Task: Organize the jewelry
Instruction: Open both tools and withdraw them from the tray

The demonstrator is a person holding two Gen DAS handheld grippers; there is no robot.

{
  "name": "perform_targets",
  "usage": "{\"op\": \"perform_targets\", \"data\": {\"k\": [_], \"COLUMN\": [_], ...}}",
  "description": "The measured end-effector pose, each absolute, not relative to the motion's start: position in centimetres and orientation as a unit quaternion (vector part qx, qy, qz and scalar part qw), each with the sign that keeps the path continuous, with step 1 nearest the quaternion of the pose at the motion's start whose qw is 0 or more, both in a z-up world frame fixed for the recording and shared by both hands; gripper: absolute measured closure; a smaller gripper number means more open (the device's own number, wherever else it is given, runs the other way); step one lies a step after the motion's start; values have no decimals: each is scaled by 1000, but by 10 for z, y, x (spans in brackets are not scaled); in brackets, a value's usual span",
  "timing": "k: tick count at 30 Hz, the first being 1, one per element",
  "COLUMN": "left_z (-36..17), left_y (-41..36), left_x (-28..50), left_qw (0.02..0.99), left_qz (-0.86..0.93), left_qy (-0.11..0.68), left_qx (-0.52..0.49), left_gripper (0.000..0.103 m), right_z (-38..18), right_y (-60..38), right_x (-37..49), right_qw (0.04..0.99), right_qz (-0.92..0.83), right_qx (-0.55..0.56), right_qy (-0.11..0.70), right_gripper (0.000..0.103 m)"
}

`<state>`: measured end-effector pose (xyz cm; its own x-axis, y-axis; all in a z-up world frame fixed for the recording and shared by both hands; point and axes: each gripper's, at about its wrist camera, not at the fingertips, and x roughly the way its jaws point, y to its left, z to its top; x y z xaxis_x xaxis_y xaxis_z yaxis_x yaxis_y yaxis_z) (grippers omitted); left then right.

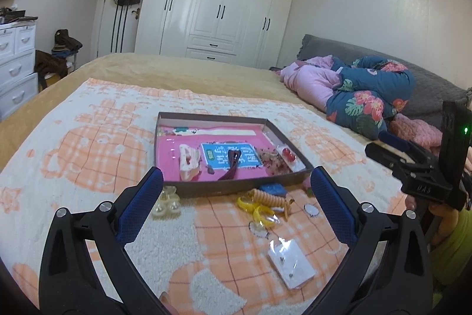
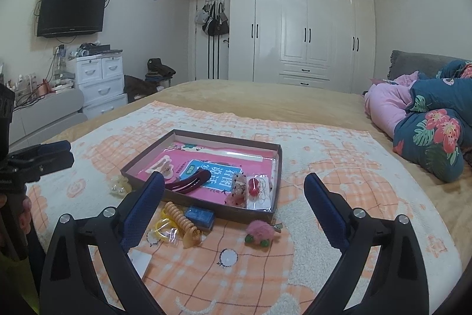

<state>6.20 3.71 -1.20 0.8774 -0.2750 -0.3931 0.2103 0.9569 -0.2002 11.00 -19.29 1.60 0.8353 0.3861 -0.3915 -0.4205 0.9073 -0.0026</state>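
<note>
Left gripper: your left gripper (image 1: pixel 236 197) is spread wide with nothing between its blue textured pads (image 1: pixel 138 211); it sits low in the left wrist view, over the blanket.
Right gripper: your right gripper (image 2: pixel 234 207) is likewise wide apart and empty, low centre of the right wrist view.
Tray: the shallow cardboard tray (image 1: pixel 188 188) lies mid-frame in both views, pink-lined, with thin upright walls; its near wall is just past your fingertips.
In the tray: a dark red hair clip (image 2: pixel 188 182), a patterned cloth piece (image 1: pixel 188 161) and a red bead item in clear wrap (image 2: pixel 254 185).
Loose jewelry: a coiled orange hair tie (image 2: pixel 183 222), yellow rings in plastic (image 1: pixel 259 211) and a small blue box (image 2: pixel 200 216) lie on the blanket against or just beside the tray's near wall.
Open room: bare fluffy blanket (image 1: pixel 88 138) stretches to the left of the tray; bundled bedding (image 1: pixel 368 96) fills the right edge.
Only the left view shows: a white earring card (image 1: pixel 292 264) at lower right and pearl clips (image 1: pixel 168 204) beside your left pad.
Only the right view shows: a fuzzy pink clip (image 2: pixel 261 232) near the tray's front corner, clear of both pads.
</note>
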Motion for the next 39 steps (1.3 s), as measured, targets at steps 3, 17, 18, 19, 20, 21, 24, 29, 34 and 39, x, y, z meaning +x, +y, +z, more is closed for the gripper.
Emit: {"op": "perform_targets", "data": {"k": [3, 17, 18, 19, 20, 21, 24, 29, 34, 39], "left_z": [-17, -41, -44, -48, -51, -54, -64, -76, -89, -100], "left_y": [35, 1, -3, -7, -10, -13, -20, -26, -31, -38], "left_x": [58, 61, 61, 63, 64, 64, 68, 74, 79, 83], "left_qw": [965, 950, 948, 946, 944, 942, 935, 927, 918, 911], "left_qz": [-126, -165, -169, -173, -177, -181, -191, -196, -205, -205], "left_qy": [217, 261, 266, 273, 278, 282, 299, 318, 339, 358], "left_qx": [-73, -39, -35, -31, -28, -26, -24, -23, -27, -22], "left_gripper": [11, 11, 11, 11, 11, 11, 11, 11, 11, 11], "right_z": [15, -2, -4, -7, -10, -12, -19, -28, -33, -37], "right_y": [-193, -195, -195, -196, -197, -198, -199, -196, -195, -194], "right_x": [109, 106, 108, 110, 111, 113, 117, 123, 129, 134], "right_qw": [957, 952, 951, 951, 950, 949, 947, 943, 940, 938], "right_qz": [212, 212, 210, 210, 211, 211, 211, 215, 220, 221], "right_qx": [-46, -67, -69, -68, -67, -68, -69, -73, -68, -71], "right_qy": [193, 211, 215, 218, 222, 225, 234, 245, 252, 257], "right_gripper": [10, 10, 10, 10, 10, 10, 10, 10, 10, 10]}}
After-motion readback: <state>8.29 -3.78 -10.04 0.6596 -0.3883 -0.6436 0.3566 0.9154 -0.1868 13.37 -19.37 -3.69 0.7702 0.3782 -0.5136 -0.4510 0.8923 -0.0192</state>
